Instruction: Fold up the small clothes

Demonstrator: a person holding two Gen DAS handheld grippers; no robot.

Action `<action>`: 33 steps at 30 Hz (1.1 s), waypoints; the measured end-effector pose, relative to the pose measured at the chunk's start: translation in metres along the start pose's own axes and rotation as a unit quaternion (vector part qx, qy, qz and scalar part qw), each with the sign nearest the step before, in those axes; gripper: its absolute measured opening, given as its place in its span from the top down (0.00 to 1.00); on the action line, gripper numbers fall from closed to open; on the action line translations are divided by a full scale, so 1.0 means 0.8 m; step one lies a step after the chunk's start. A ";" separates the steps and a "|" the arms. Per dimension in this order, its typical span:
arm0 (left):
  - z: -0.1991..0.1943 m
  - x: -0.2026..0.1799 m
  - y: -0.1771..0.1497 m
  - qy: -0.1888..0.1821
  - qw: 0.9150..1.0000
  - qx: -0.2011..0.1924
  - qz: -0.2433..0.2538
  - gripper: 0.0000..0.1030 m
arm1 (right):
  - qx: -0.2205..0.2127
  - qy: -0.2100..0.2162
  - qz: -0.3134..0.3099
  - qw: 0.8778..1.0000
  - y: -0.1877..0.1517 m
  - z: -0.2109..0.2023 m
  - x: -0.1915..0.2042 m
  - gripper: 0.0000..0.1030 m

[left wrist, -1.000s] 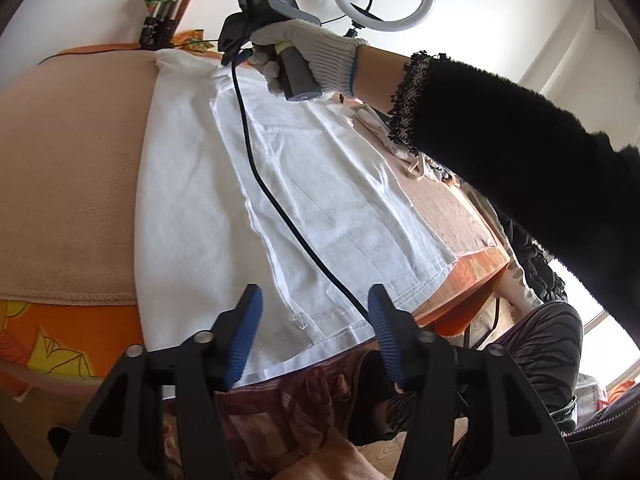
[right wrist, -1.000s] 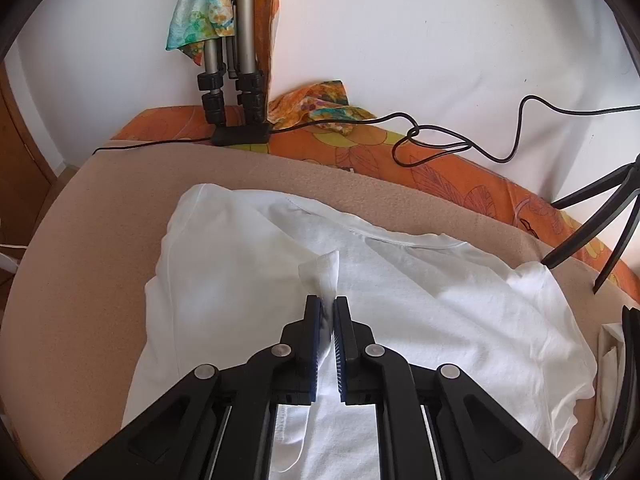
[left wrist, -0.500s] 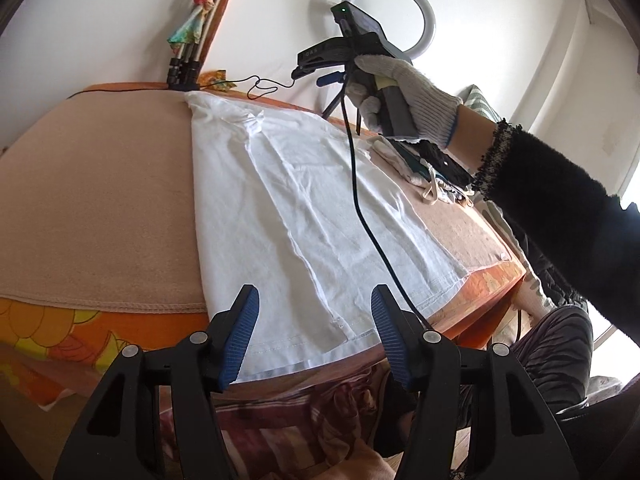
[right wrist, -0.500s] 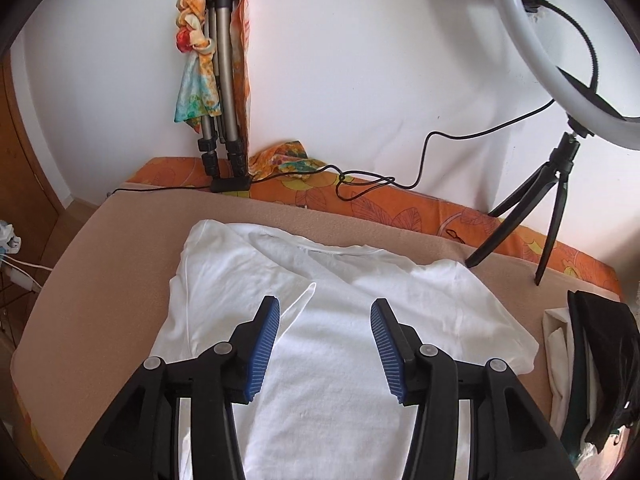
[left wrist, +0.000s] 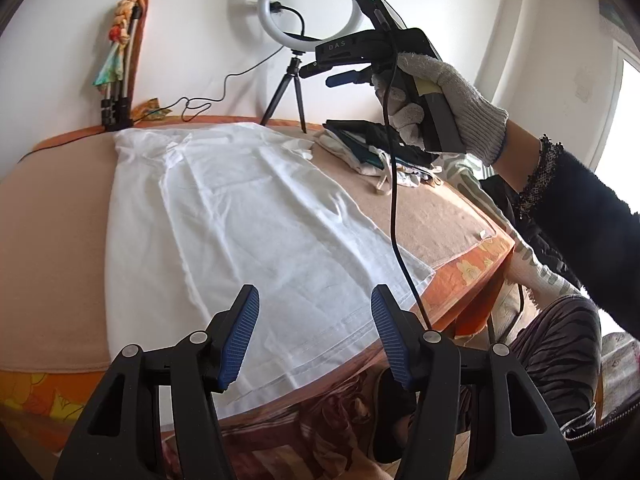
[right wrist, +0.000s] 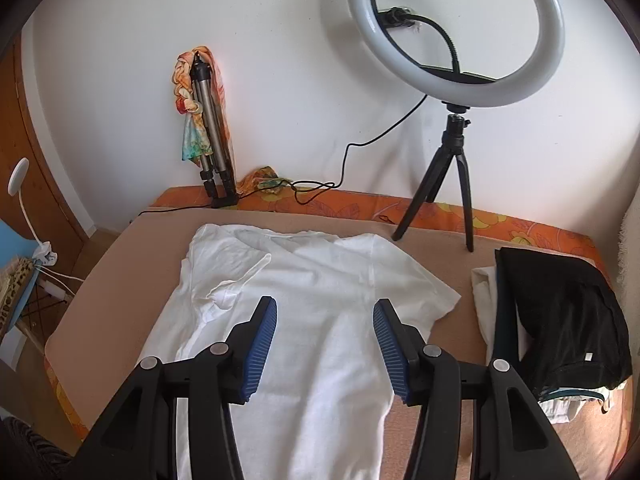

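A white T-shirt [left wrist: 248, 216] lies flat on the tan blanket [left wrist: 52, 216], its left sleeve folded in over the body [right wrist: 240, 276]. It also shows in the right wrist view [right wrist: 320, 292]. My left gripper [left wrist: 314, 316] is open and empty, above the shirt's bottom hem at the bed's near edge. My right gripper [right wrist: 324, 332] is open and empty, raised above the shirt's middle. In the left wrist view the right gripper [left wrist: 352, 72] is held high in a gloved hand, above the pile of clothes.
A pile of folded clothes with a black garment on top [right wrist: 560, 320] lies right of the shirt. A ring light on a tripod [right wrist: 456, 32] stands at the back. A folded tripod [right wrist: 208, 136] leans on the wall. A cable [left wrist: 394, 216] hangs over the shirt.
My right gripper let go of the folded sleeve, opened, and lifted up and back from the shirt. The left gripper stayed open near the hem.
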State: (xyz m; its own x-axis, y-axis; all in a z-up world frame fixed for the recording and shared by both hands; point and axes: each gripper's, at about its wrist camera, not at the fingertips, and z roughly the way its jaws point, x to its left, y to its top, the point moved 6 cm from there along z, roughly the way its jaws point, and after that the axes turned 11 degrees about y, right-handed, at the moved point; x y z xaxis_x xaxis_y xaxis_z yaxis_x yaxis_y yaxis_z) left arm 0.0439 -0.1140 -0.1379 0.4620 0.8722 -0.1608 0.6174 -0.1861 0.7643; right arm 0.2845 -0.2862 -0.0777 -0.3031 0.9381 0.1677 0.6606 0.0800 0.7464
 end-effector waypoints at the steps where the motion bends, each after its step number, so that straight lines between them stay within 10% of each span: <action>1: 0.005 -0.009 0.002 -0.005 1.000 0.002 0.008 0.44 | -0.002 -0.002 0.003 1.000 -0.004 -0.011 -0.009 0.49; 17: 0.101 -0.154 0.001 -0.059 0.990 0.061 0.109 0.44 | -0.024 0.016 0.072 0.997 -0.044 -0.085 -0.149 0.49; 30: 0.162 -0.188 -0.010 -0.013 0.981 0.090 0.173 0.45 | -0.012 0.062 0.080 0.995 -0.037 -0.050 -0.180 0.49; 33: 0.164 -0.182 -0.007 -0.018 0.983 0.080 0.163 0.64 | -0.002 0.083 0.085 0.993 -0.034 -0.022 -0.181 0.49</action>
State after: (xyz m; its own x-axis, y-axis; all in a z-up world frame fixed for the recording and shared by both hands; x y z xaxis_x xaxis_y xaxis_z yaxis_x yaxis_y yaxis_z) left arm 0.0566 -0.2990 -0.2009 0.6722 0.7385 0.0528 0.5233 -0.5243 0.6718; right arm 0.2984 -0.4299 -0.1110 -0.2965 0.8693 0.3955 0.7095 -0.0767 0.7005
